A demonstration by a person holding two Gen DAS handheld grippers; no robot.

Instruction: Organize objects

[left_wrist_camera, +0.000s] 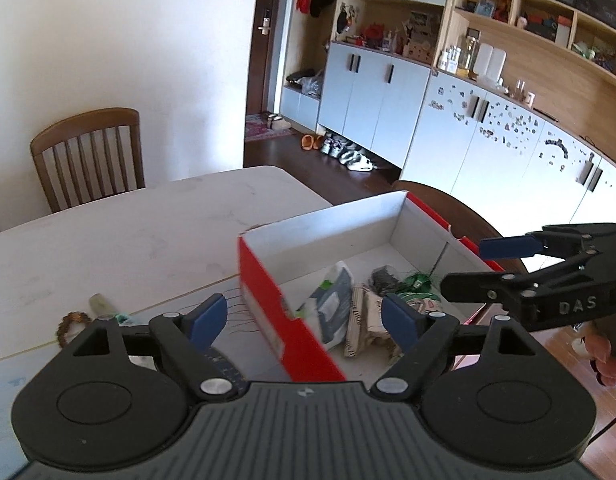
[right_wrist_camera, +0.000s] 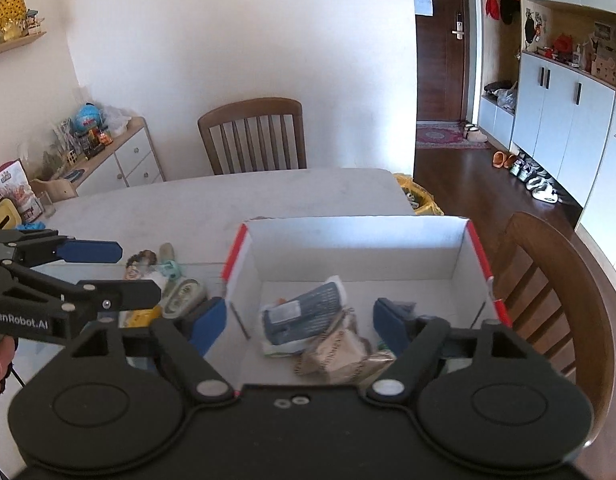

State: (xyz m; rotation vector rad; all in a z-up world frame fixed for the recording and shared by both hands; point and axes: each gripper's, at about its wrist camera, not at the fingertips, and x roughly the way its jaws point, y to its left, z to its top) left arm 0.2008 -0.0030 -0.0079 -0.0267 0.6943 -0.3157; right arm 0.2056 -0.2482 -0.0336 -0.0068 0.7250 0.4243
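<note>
step: you are between items; both tongs hang empty above the red and white box, so by my reading a drop into it is done and the next pickup is due.
left tongs: released, blue pads wide, straddling the box's near red wall with nothing between them.
right tongs: released too, spread over the inside of the box, gripping nothing.
box contents: a blue-grey packet, a crumpled tan bag and something green lie loose on the box floor.
still outside: on the surface just beside the box's left wall you have a bead bracelet, a pale tube, an oval tin and a yellow item, bunched close together.
next move: i judge you should swing your left tongs over to that cluster, pick one item at its edge, and close on it without nudging its neighbours.
care: the box sits near the surface's edge by the chair; avoid pushing it.
</note>
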